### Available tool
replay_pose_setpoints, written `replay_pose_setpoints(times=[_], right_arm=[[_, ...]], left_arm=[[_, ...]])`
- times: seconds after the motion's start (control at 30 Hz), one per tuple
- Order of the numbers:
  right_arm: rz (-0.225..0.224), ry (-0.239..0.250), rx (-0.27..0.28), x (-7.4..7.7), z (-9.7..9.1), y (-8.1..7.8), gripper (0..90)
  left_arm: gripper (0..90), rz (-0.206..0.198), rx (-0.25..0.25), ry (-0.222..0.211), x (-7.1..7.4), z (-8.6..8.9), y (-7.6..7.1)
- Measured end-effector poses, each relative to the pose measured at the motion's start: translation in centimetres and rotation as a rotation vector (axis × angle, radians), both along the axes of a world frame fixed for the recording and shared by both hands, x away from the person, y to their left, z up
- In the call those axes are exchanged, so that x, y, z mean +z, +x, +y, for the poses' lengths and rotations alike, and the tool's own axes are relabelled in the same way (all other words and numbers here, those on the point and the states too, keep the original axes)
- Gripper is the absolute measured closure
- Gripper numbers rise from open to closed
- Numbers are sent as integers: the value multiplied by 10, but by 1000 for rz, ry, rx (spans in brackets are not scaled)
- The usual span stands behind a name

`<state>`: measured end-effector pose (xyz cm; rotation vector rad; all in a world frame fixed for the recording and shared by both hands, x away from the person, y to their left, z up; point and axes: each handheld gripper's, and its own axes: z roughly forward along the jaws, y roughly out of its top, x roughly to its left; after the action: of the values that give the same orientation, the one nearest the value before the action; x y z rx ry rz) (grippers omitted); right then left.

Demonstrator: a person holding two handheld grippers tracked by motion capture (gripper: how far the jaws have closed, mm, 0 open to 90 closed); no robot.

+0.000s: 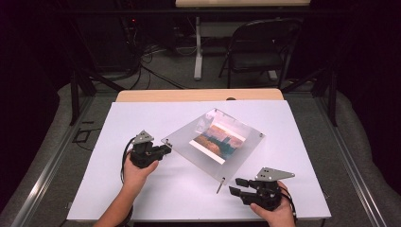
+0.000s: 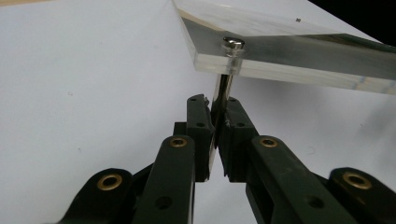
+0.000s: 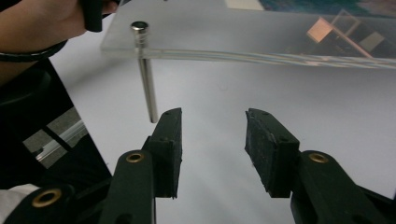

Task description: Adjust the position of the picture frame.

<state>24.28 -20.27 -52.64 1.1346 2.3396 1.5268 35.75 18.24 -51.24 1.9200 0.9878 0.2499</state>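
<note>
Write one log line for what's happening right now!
left hand-held gripper: shut on metal leg | clear frame: corner lifted | right hand-held gripper: open, empty

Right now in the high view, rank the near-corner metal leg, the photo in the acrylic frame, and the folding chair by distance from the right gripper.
1. Metal leg, just left of the right gripper.
2. Photo, mid-table, inside the tilted acrylic frame.
3. Folding chair, on the floor beyond the table's far edge.

The clear acrylic frame (image 1: 215,142) I'm working on sits tilted mid-table, a colourful picture (image 1: 218,139) sandwiched inside. Its nine-o'clock corner is lifted by a metal leg pin (image 2: 223,93) pinched in my tongs; another pin (image 1: 221,185) hangs at six o'clock.
</note>
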Motion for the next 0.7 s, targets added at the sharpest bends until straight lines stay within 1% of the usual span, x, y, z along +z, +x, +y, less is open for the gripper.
replay_pose_setpoints(times=[0.1,0.17,0.27,0.33,0.37,0.43,0.5,0.7], right_arm=[[-4,9,24,0,5,-1,575],[-3,2,41,0,8,-1,586],[-4,-1,68,-1,14,-2,590],[-8,3,78,-2,17,-1,599],[-6,15,80,-2,20,-1,602],[-9,13,84,-2,22,0,620],[-9,21,87,-4,25,1,630],[3,36,106,-5,33,6,689]], left_arm=[[837,0,-2,-4,0,0,0],[837,1,-3,2,0,0,-1],[837,1,-3,-5,-1,0,-2],[837,1,-1,-5,-1,0,-3],[837,1,-1,-3,-1,0,-3],[837,0,-1,-7,-1,-1,-4],[837,3,-1,-9,-1,-1,-5],[838,3,-10,-7,-2,-2,-9]])
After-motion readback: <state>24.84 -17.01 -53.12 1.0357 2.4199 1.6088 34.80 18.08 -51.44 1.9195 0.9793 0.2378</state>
